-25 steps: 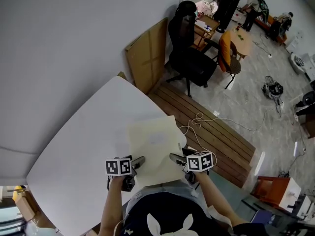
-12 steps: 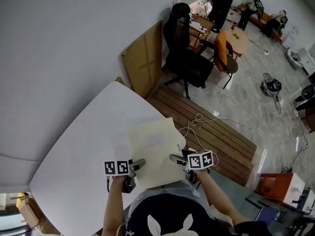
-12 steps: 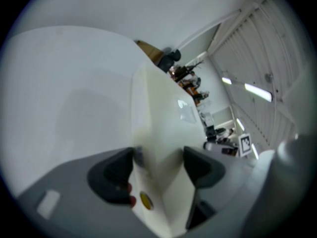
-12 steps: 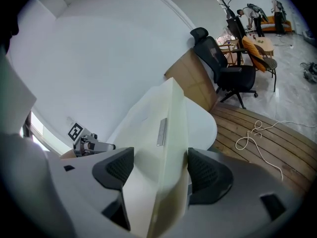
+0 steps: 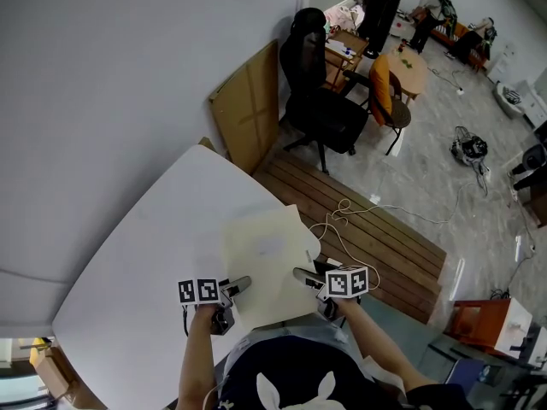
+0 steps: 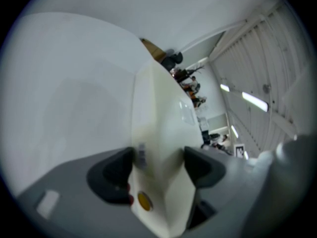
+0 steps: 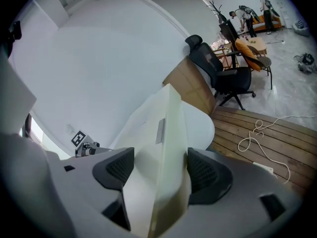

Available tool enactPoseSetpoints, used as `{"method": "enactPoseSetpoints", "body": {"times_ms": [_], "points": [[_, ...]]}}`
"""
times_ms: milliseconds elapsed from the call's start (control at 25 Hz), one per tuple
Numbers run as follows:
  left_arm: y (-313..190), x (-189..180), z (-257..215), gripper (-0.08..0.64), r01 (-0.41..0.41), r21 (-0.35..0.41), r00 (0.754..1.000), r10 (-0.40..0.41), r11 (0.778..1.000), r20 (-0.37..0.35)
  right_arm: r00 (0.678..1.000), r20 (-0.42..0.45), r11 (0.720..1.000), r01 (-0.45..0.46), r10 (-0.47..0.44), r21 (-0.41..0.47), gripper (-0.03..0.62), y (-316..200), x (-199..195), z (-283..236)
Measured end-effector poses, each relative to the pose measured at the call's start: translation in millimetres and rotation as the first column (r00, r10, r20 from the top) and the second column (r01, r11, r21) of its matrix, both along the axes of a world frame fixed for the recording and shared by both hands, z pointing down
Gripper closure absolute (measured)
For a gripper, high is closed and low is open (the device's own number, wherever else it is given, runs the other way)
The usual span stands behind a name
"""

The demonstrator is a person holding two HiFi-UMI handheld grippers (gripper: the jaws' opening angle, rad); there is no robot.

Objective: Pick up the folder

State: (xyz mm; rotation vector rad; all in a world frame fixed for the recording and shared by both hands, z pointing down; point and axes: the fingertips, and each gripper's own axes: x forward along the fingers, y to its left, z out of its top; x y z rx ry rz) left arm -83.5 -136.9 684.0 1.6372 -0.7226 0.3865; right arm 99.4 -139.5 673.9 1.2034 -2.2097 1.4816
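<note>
A pale cream folder (image 5: 267, 259) is held above the near edge of the white table (image 5: 145, 254). My left gripper (image 5: 237, 286) is shut on its near left edge, and my right gripper (image 5: 304, 275) is shut on its near right edge. In the left gripper view the folder (image 6: 161, 148) stands edge-on between the dark pads (image 6: 113, 175) of the left gripper (image 6: 157, 168). The right gripper view shows the folder (image 7: 156, 148) pinched the same way by the right gripper (image 7: 159, 172), with the left gripper's marker cube (image 7: 79, 139) beyond it.
A black office chair (image 5: 320, 101) and a cardboard sheet (image 5: 248, 105) stand against the wall past the table. A white cable (image 5: 342, 216) lies on the wooden floor panel to the right. An orange chair (image 5: 389, 92) and people are farther back in the room.
The folder and both grippers hold almost the same place. The left gripper's cube has drifted slightly left and the view has shifted a little.
</note>
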Motion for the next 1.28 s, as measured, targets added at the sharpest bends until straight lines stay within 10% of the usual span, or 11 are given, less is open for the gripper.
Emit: {"method": "enactPoseSetpoints", "body": {"times_ms": [1280], "points": [[13,-11,-42,0.249,0.109,0.123,0.994,-0.111,0.986,0.014,0.998,-0.037,0.999,-0.046,0.046,0.011,0.293,1,-10,-45]]}}
